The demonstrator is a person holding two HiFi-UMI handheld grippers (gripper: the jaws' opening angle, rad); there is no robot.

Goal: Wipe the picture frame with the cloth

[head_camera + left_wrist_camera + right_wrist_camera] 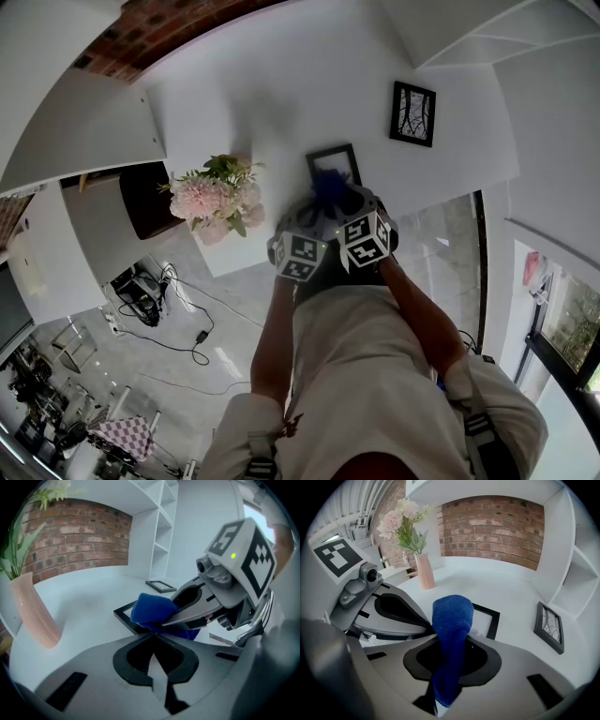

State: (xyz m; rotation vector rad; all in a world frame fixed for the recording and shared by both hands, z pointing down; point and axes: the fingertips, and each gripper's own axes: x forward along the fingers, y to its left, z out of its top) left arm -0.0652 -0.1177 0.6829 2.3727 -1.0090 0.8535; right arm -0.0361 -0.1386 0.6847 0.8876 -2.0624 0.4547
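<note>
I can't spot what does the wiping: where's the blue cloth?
The blue cloth is clamped in the right gripper, at the right gripper view's centre, over the black picture frame on the white table.

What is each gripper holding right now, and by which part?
The right gripper is shut on the cloth, pinched along its lower folded length; the rounded top sticks out past the jaws. The left gripper is shut, with nothing between its jaws.

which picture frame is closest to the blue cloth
The black frame with the plain white inside, lying right by the blue cloth held in the right claw. The other frame, with a line drawing, lies apart to its right.
</note>
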